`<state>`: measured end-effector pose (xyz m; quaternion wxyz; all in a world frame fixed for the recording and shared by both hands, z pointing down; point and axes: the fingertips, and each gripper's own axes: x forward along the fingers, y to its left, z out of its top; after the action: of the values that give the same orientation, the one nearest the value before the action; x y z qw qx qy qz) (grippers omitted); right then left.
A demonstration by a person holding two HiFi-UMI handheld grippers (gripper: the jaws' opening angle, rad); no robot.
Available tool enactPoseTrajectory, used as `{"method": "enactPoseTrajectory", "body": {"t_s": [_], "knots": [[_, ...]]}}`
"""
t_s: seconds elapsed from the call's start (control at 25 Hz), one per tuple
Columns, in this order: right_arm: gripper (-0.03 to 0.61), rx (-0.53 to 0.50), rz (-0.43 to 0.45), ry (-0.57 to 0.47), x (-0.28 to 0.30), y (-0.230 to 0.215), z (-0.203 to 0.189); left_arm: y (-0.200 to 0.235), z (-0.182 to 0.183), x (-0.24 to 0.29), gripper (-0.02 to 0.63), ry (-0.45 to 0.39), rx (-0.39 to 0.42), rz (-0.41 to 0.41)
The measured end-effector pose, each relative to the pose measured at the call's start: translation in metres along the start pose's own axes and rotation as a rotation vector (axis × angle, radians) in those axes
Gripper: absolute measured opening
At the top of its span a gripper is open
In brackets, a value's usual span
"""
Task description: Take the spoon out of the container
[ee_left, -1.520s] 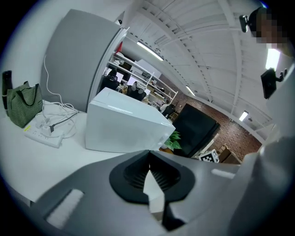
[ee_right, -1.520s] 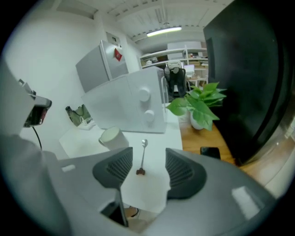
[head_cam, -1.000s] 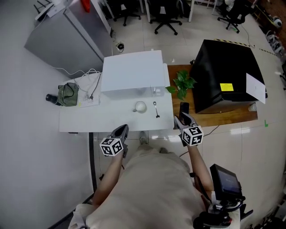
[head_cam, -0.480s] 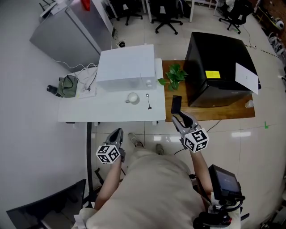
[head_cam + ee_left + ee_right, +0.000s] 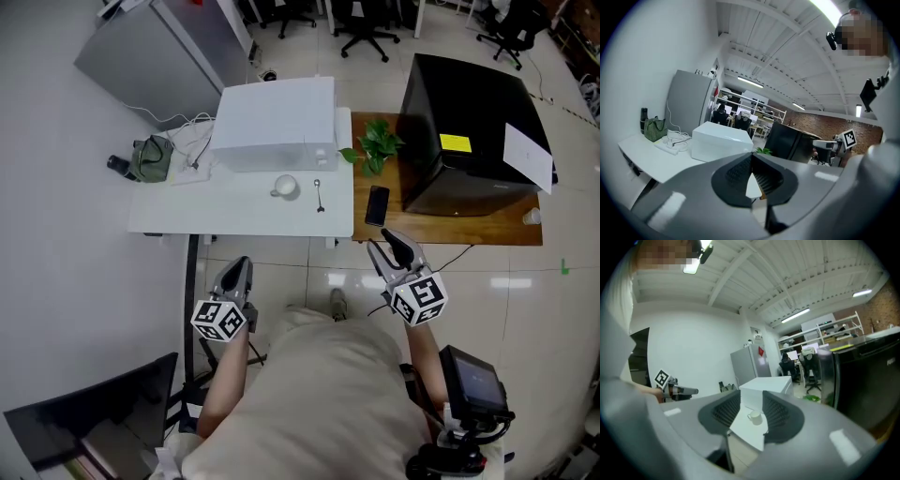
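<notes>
Spoon [image 5: 320,195] lies on white bench [image 5: 187,214] just beside cup [image 5: 284,187], well ahead of both grippers. Left hand-held gripper [image 5: 236,272] closed, empty. Right hand-held gripper [image 5: 386,246] half-open, empty, jaws just been closing. Both over tiled floor [image 5: 300,267].

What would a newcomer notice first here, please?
A large black cabinet on the wooden bench at right dominates. On the white table, a small white cup and metal spoon sit apart before a big white box. The left gripper and right gripper hover short of the table.
</notes>
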<state>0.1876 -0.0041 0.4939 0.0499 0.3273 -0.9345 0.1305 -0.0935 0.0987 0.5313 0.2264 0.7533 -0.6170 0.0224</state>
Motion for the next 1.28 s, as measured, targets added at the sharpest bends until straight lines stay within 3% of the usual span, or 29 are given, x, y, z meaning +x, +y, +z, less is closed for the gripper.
{"method": "enactPoseTrajectory", "body": {"t_s": [0.2, 0.6, 0.8, 1.0, 1.28], "knots": [[0.149, -0.037, -0.020, 0.062, 0.001, 0.001, -0.021, 0.004, -0.016, -0.002, -0.021, 0.018, -0.019, 0.009], [0.138, -0.025, -0.039, 0.165, 0.006, 0.004, -0.065, 0.018, -0.050, 0.004, -0.020, 0.036, -0.131, 0.025], [0.135, -0.068, -0.109, 0.204, 0.007, -0.005, -0.080, 0.013, -0.048, 0.009, -0.013, 0.041, -0.105, -0.006], [0.130, -0.138, -0.094, 0.235, 0.017, 0.000, -0.088, 0.013, -0.044, 0.016, -0.012, 0.025, -0.097, -0.021], [0.118, -0.154, -0.068, 0.237, 0.026, 0.005, -0.089, 0.007, -0.042, 0.028, -0.012, 0.038, -0.065, -0.056]]}}
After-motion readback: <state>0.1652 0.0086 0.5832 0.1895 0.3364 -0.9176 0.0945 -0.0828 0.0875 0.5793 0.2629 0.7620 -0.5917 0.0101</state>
